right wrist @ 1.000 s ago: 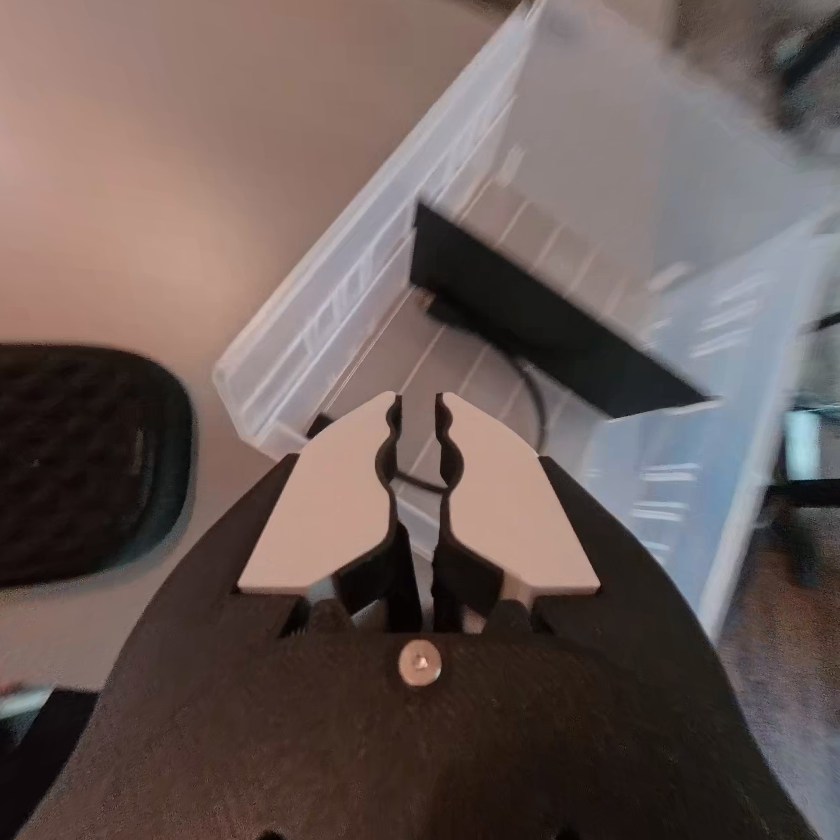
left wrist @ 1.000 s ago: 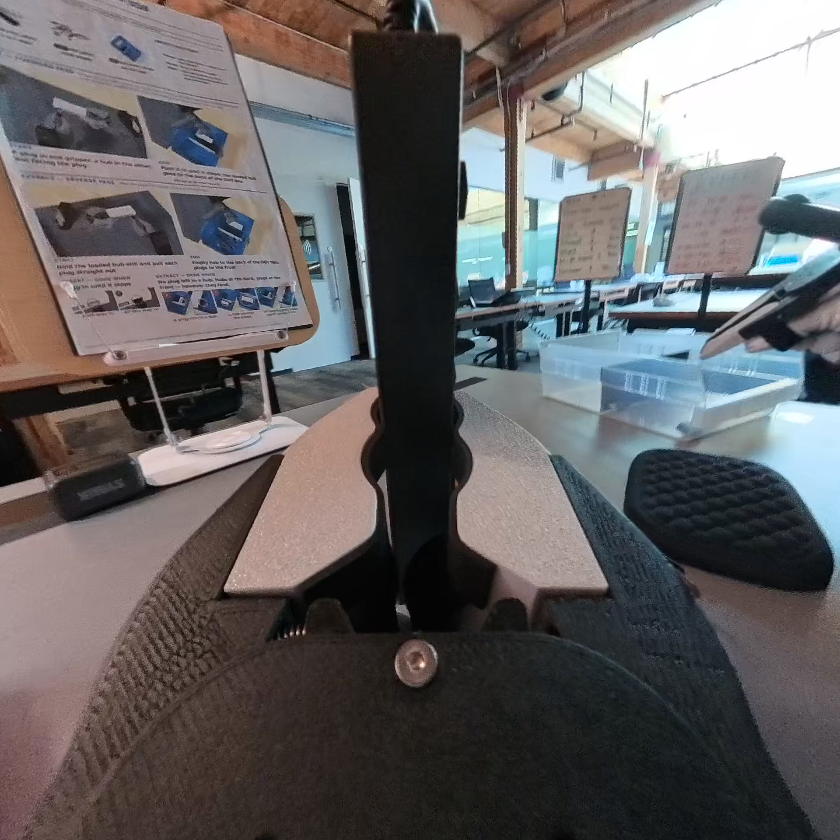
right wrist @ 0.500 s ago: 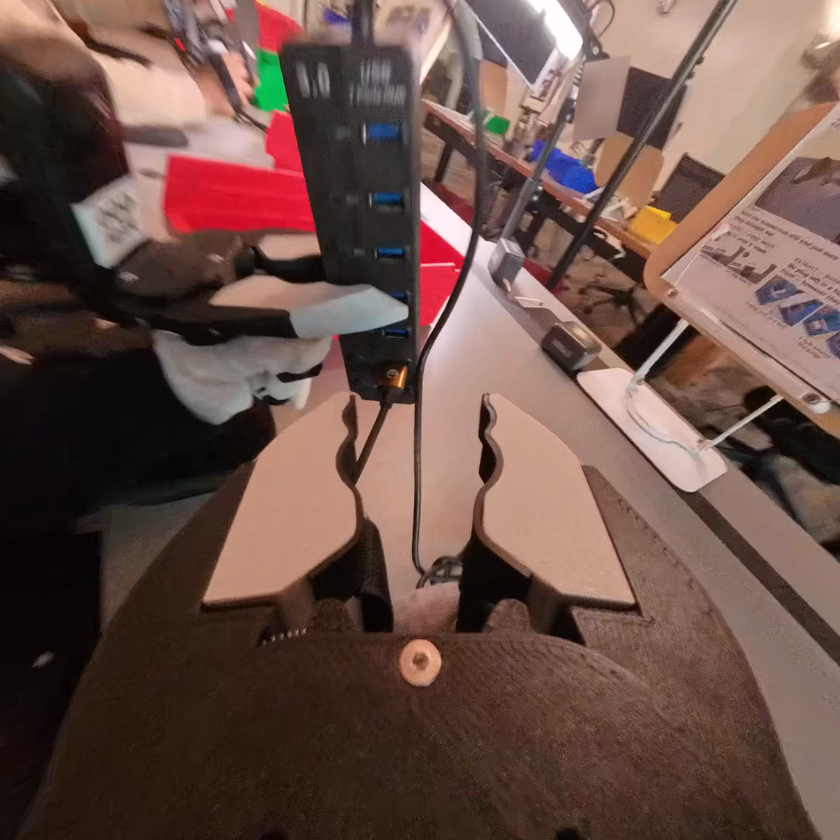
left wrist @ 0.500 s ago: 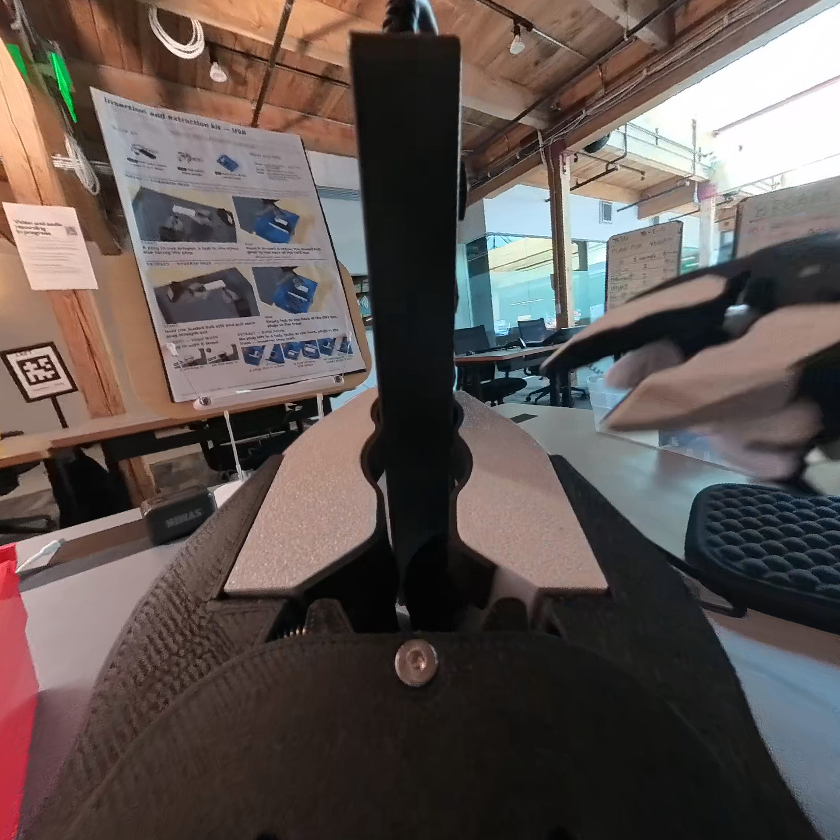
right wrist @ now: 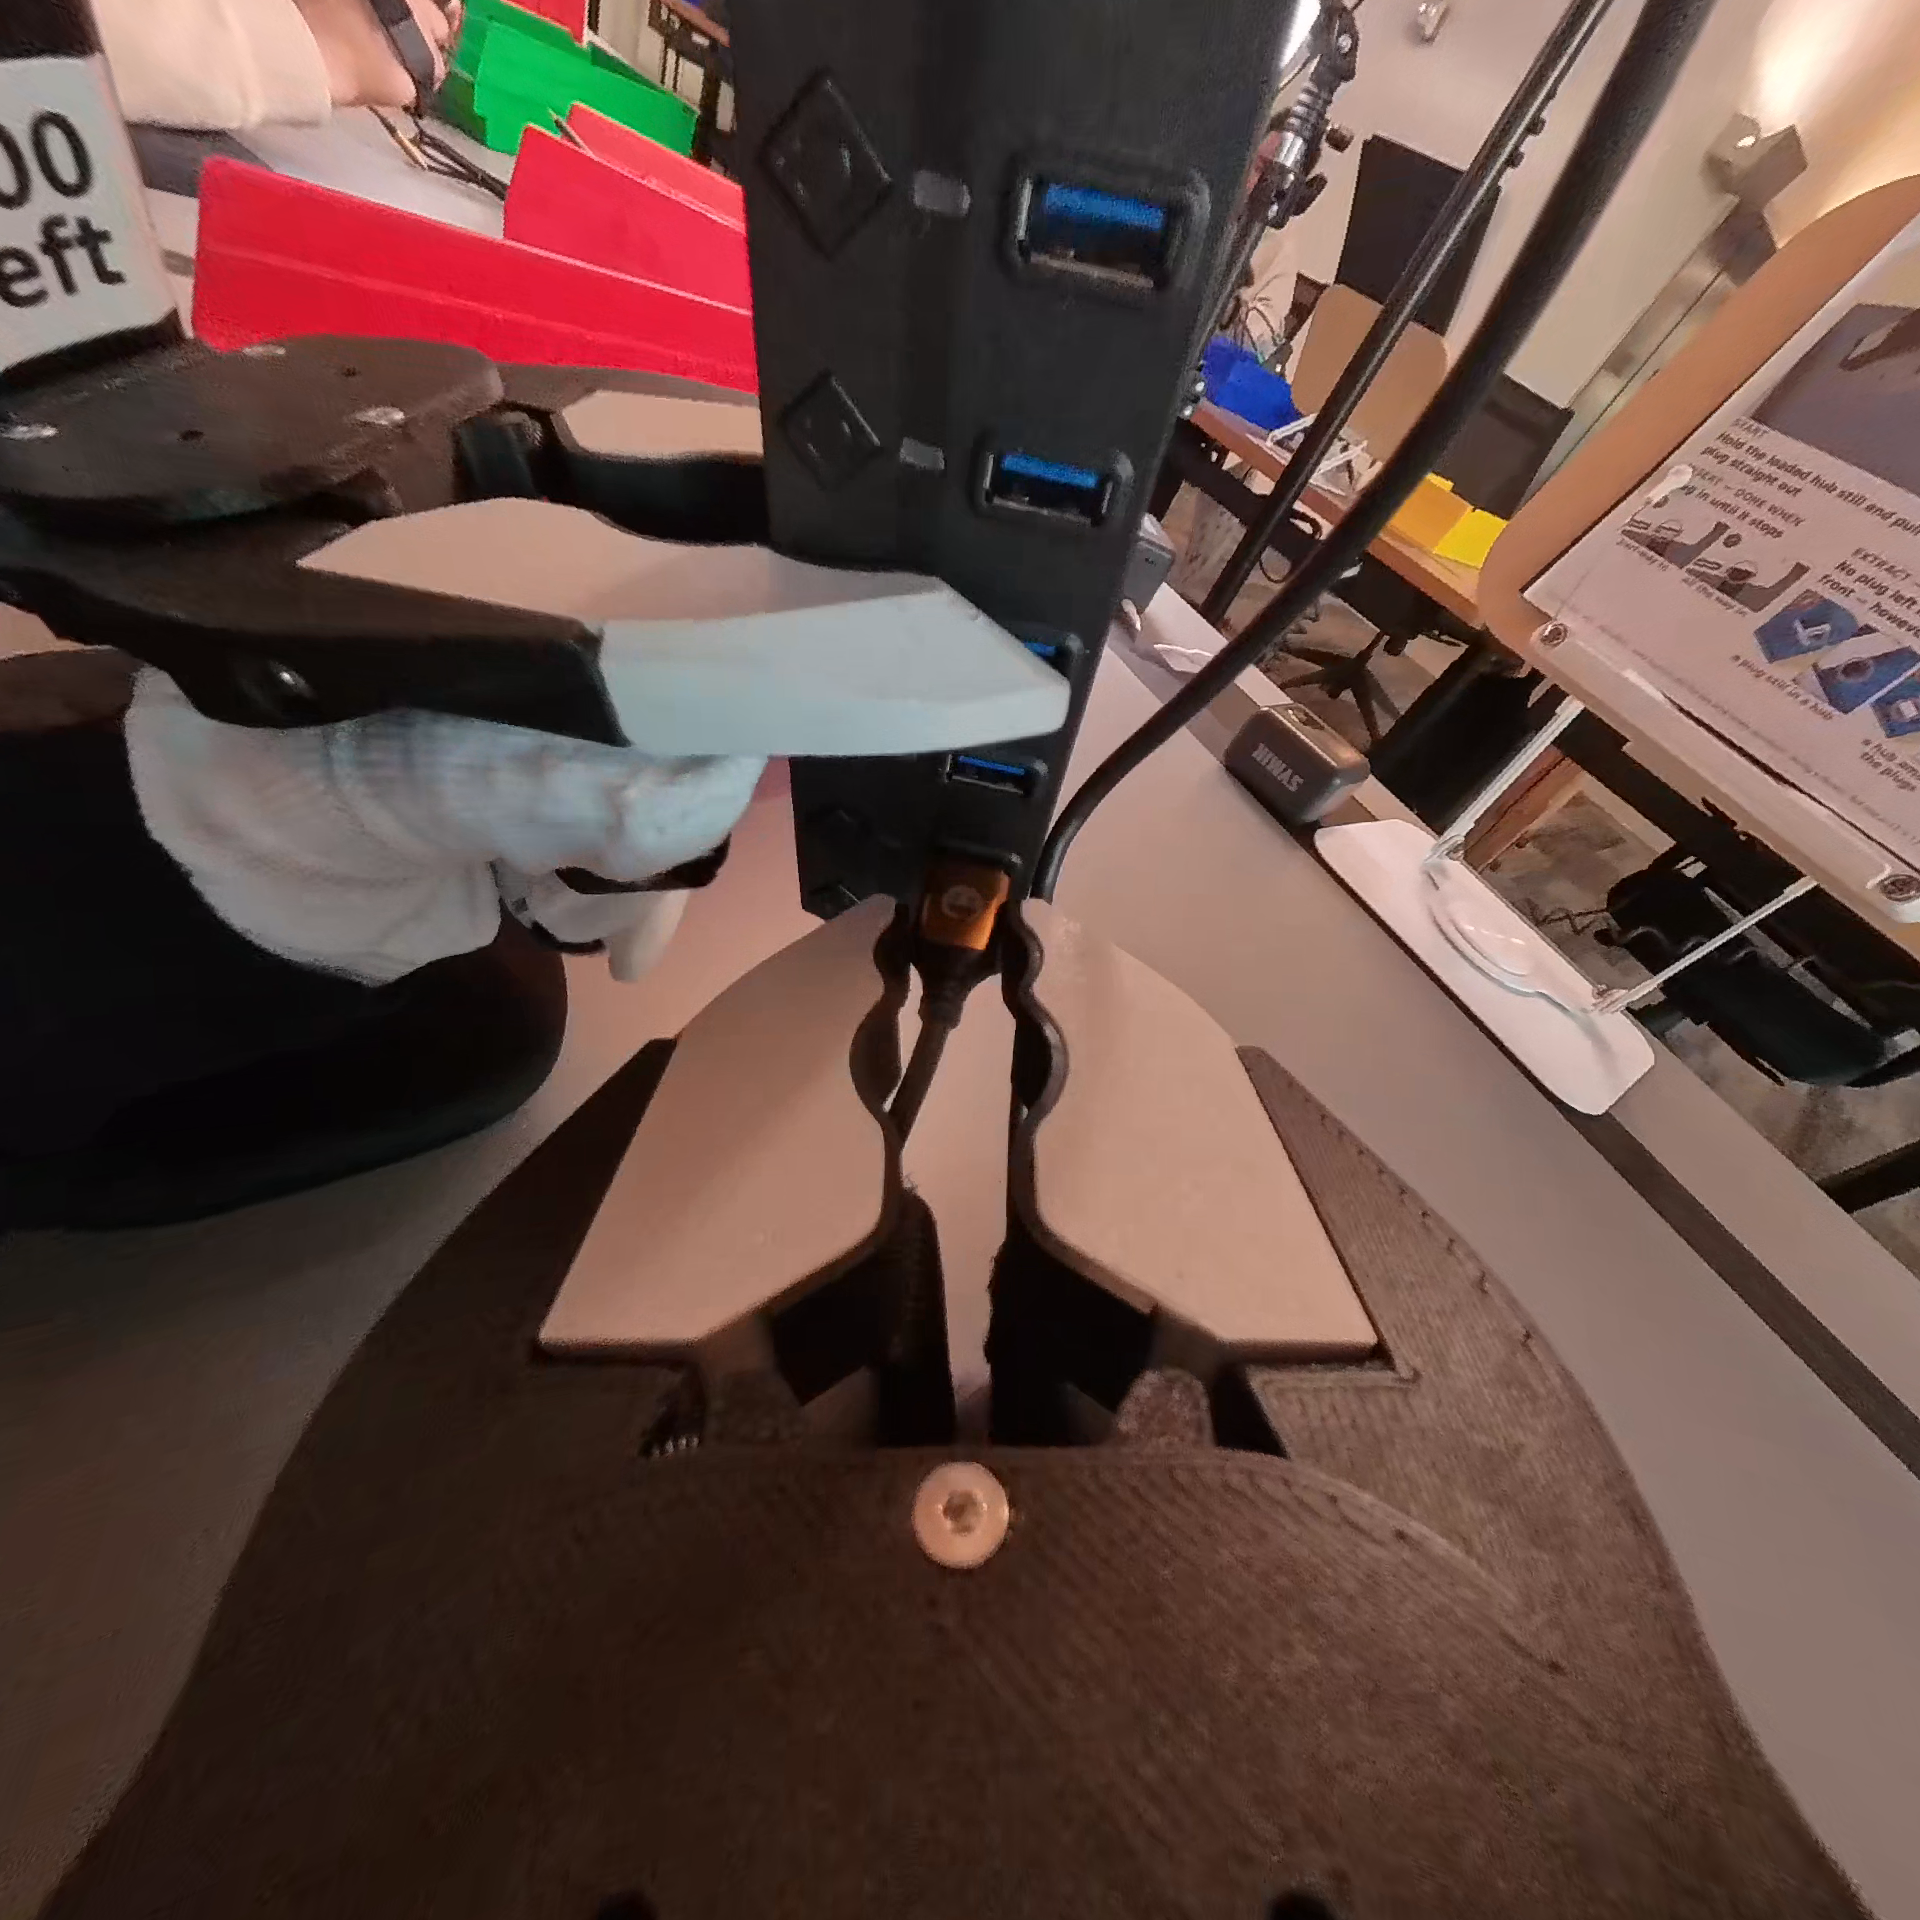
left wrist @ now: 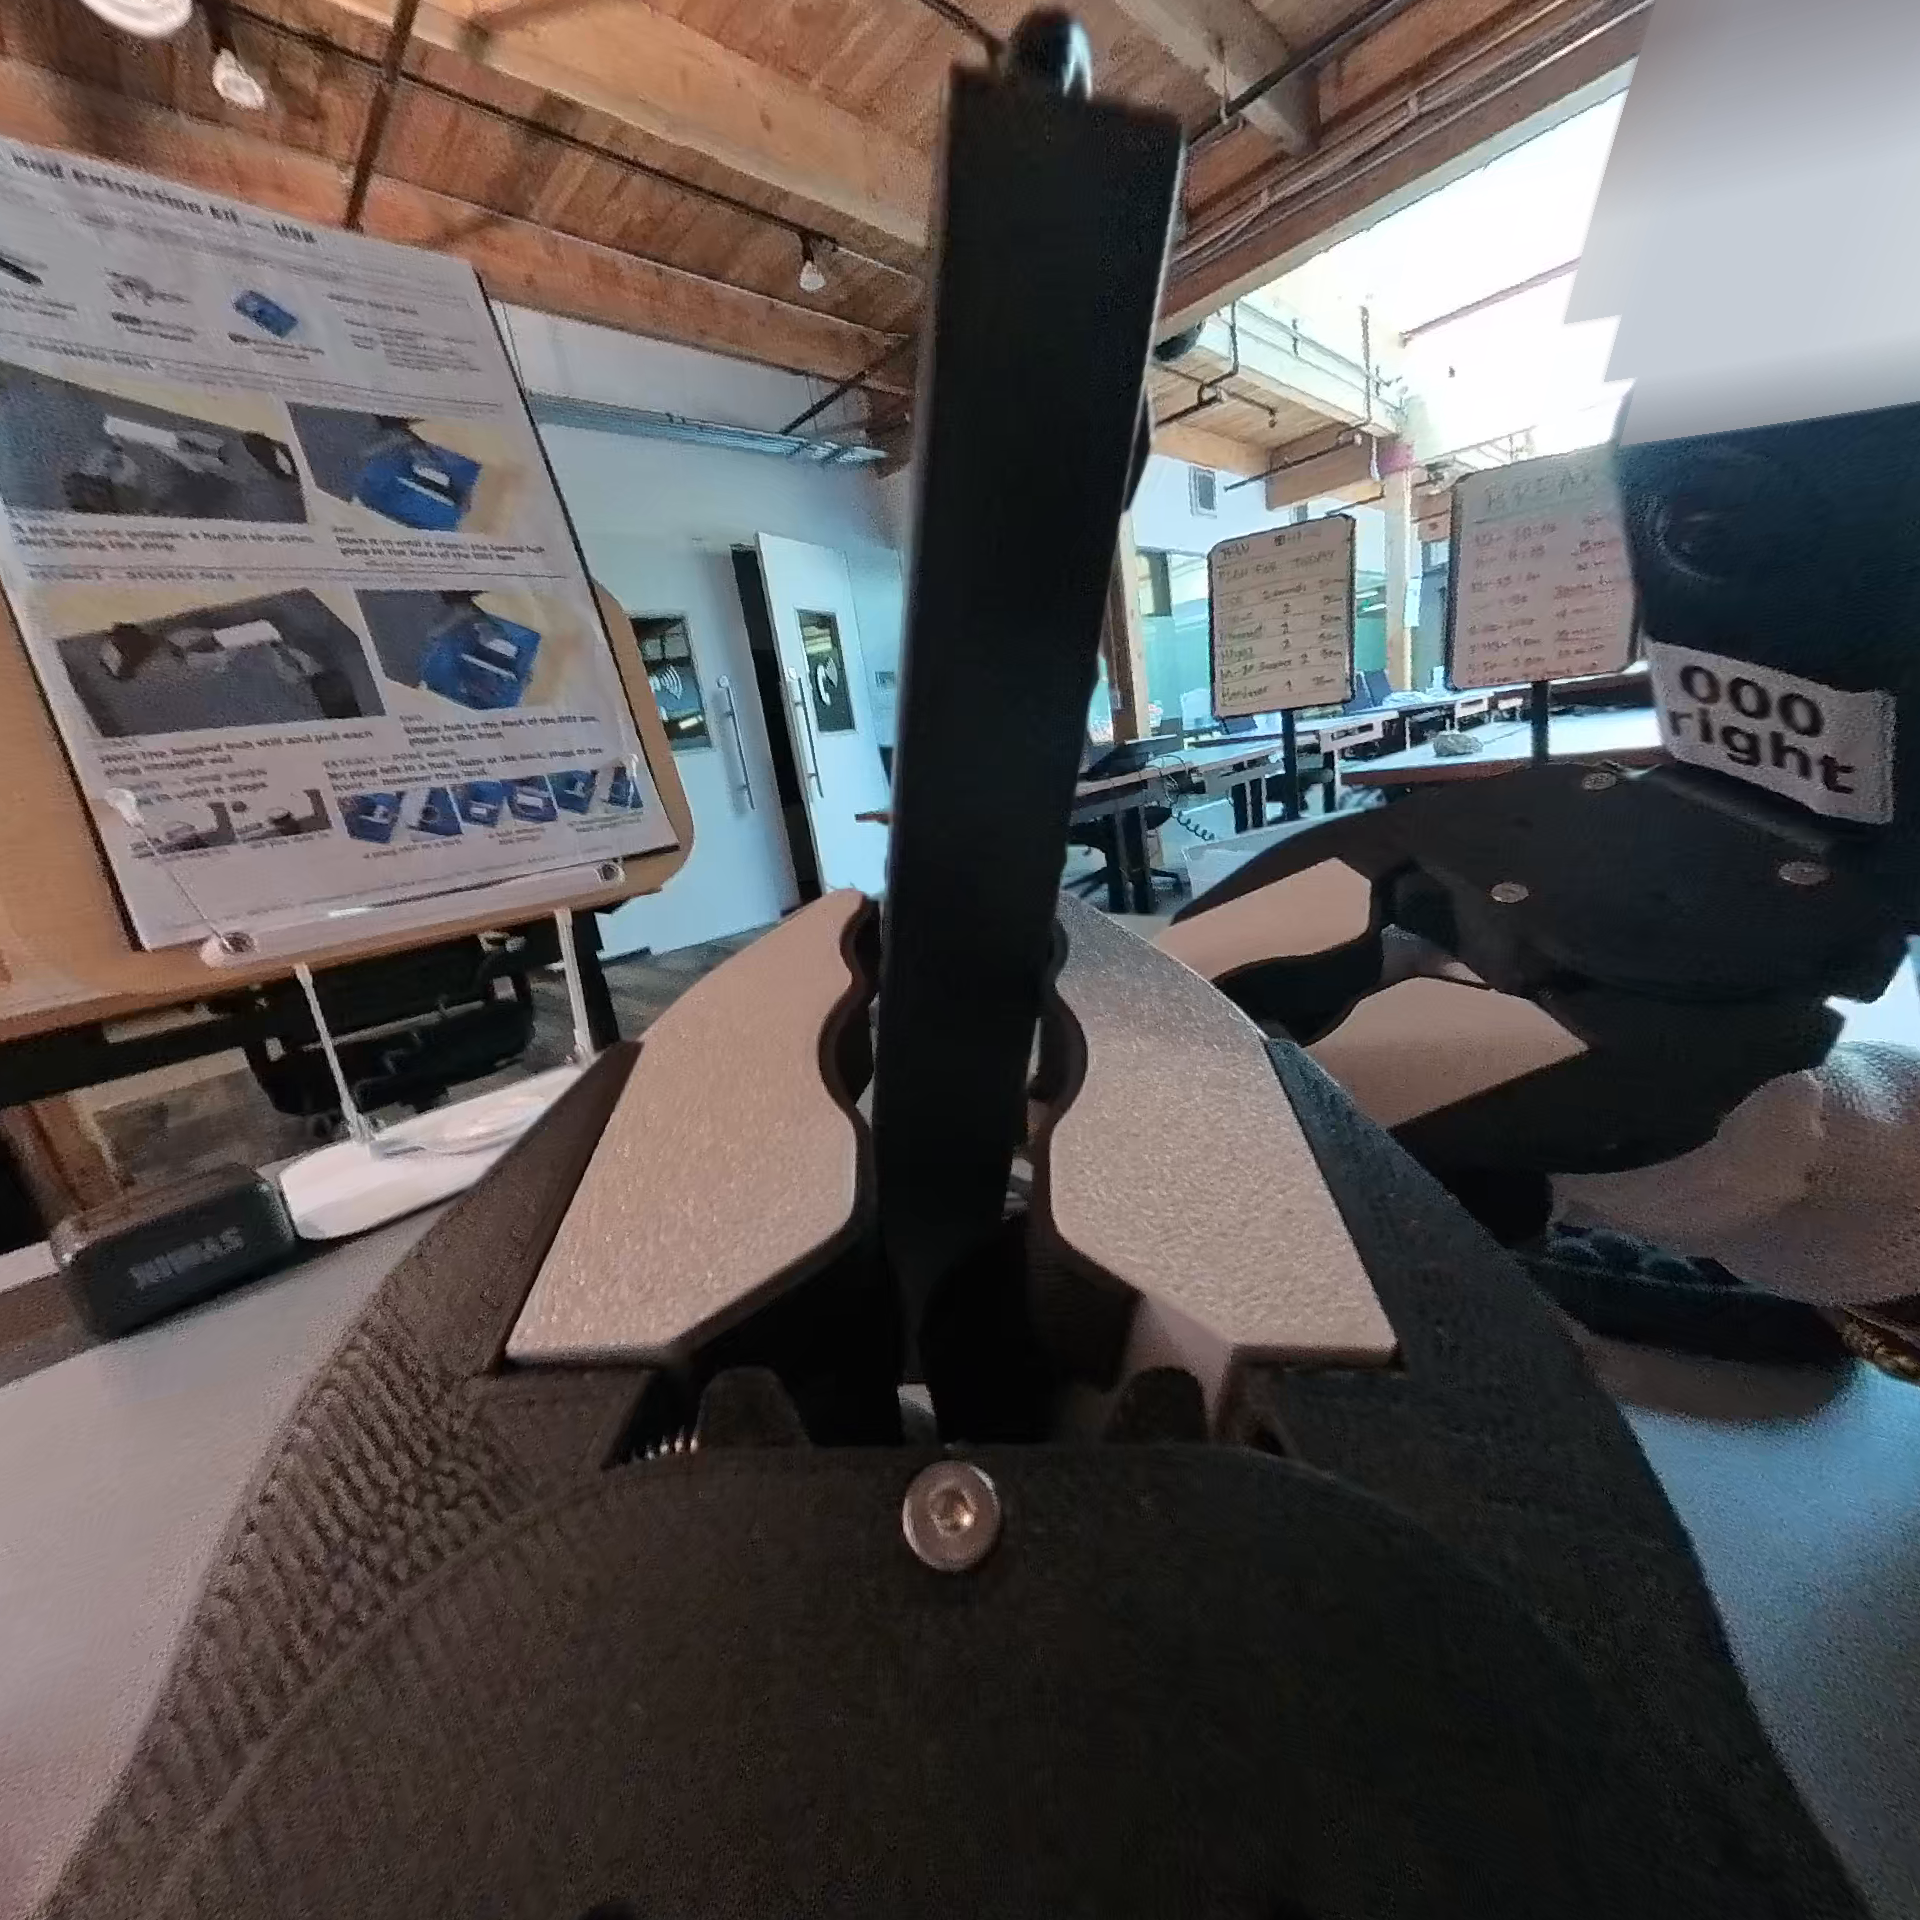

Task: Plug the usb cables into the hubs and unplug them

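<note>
The right gripper (right wrist: 954, 951) had its fingers nearly closed around the orange USB plug (right wrist: 961, 909) seated in the lowest port of the black USB hub (right wrist: 997, 416), which the left gripper (left wrist: 961, 1029) clamped upright just beyond, so a crooked pull could twist the hub loose.

Right hand-held gripper (right wrist: 951, 940) now around orange plug (right wrist: 964, 902).

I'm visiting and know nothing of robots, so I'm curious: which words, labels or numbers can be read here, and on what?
I do not copy out writing; these things bear it:
White label on the right hand-held gripper: legible.
White label on the left hand-held gripper: cut off by the frame.
Poster: mostly too small.
Two whiteboards: handwriting, blurred.
Small black box on the table: short lettering.
</note>
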`<state>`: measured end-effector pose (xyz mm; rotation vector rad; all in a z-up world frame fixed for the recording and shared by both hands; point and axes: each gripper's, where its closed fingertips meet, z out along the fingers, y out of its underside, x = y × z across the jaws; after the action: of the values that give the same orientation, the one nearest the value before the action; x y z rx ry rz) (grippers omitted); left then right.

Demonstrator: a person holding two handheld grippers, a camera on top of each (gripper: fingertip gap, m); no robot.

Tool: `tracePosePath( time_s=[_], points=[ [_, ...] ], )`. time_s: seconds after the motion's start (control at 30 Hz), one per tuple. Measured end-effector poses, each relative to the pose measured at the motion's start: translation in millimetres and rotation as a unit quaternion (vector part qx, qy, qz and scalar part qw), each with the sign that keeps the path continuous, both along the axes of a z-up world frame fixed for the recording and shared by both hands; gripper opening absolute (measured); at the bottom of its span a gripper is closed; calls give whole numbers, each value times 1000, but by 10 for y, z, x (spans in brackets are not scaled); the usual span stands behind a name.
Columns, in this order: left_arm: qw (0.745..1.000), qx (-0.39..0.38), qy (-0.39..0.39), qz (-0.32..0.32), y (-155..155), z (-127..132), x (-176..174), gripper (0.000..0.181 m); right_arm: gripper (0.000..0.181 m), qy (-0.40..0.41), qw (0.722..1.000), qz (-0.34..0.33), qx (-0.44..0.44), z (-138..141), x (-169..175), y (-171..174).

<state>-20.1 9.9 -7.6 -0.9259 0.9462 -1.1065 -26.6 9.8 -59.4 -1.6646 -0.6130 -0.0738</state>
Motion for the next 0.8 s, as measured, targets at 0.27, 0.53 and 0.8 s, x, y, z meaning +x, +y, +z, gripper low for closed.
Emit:
tracePosePath(
  time_s=[0.27,0.53,0.8],
  points=[
    [980,95,17,176,206,56,-181,25,16,-11,1000,12,1,12,-103,-45],
    [990,22,-27,138,327,97,-322,25,16,114,990,82,28,609,40,-380],
    [991,8,-18,131,343,50,-293,25,15,380,886,221,147,1871,813,-1498]
  ],
)
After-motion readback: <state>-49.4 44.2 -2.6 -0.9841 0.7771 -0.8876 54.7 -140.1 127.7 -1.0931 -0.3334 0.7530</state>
